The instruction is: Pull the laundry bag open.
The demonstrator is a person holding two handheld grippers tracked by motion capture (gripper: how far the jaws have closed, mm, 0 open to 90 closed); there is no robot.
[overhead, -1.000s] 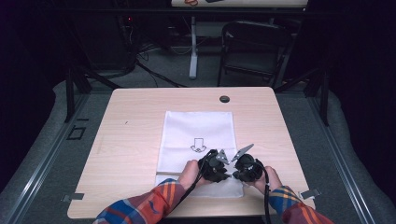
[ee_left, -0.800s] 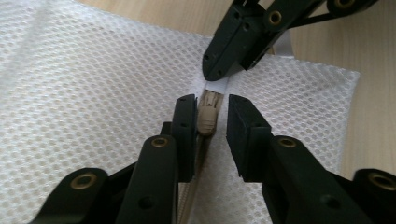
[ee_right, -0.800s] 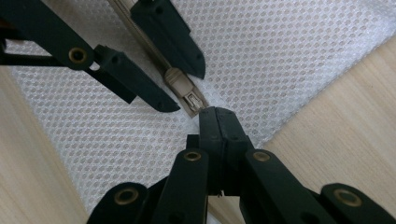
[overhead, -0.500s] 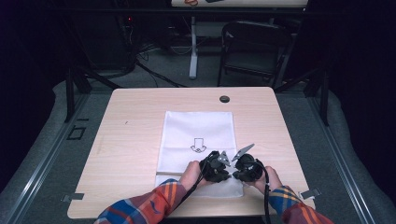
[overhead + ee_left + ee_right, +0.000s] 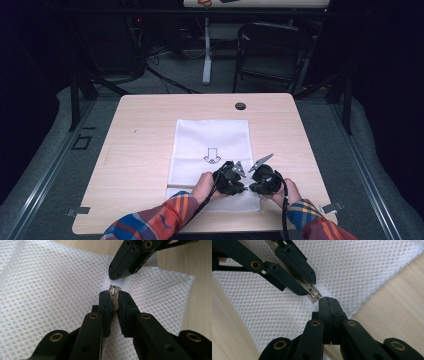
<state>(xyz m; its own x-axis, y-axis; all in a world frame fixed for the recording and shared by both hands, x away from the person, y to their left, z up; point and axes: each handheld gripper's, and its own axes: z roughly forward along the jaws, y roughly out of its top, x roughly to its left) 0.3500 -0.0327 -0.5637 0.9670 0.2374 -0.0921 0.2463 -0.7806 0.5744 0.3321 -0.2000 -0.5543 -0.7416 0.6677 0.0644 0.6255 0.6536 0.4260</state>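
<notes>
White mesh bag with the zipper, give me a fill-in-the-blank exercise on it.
1. The white mesh bag lies flat on the light ____ table.
2. The left gripper is shut on the beige ____.
3. The black outline printed on the bag is an ____.
4. The right gripper pinches the bag's ____ fabric.

Missing words: wooden; zipper; arrow; mesh

Lab: dark curtains, cables

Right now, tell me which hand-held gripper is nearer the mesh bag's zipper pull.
Left. The left hand-held gripper is clamped on the zipper pull. The right hand-held gripper pinches the mesh bag just past the zipper's end, beside the pull.
</notes>
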